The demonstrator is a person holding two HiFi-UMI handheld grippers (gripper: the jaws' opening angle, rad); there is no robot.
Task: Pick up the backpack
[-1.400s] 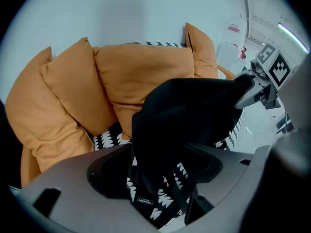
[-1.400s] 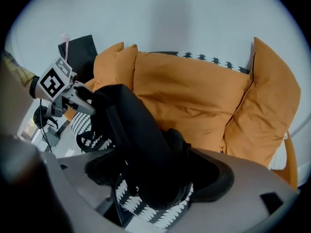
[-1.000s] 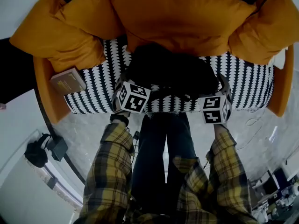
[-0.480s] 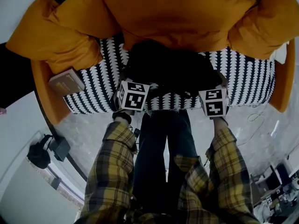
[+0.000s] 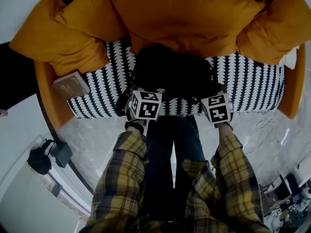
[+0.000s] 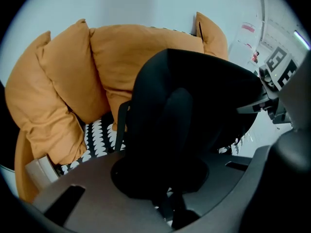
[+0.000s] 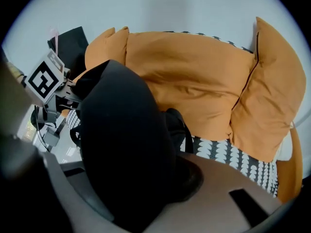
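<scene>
Both grippers had drawn inward against the backpack's near corners since a second before, and their jaws had just been closing with the bag between them. On one side the left gripper (image 6: pixel 167 195) had its jaws nearly together, pinching a fold of the black backpack (image 5: pixel 172 72). On the other side the right gripper (image 7: pixel 146 198) clamped the same dark fabric in the same way. From the head view the left marker cube (image 5: pixel 144 105) and the right marker cube (image 5: pixel 216 108) sat at the bag's front edge. The backpack stood on the patterned seat (image 5: pixel 97 81) of the sofa, backed against the middle orange cushion (image 5: pixel 184 13). A flat box (image 5: pixel 70 85) lay well apart at the sofa's left end.
</scene>
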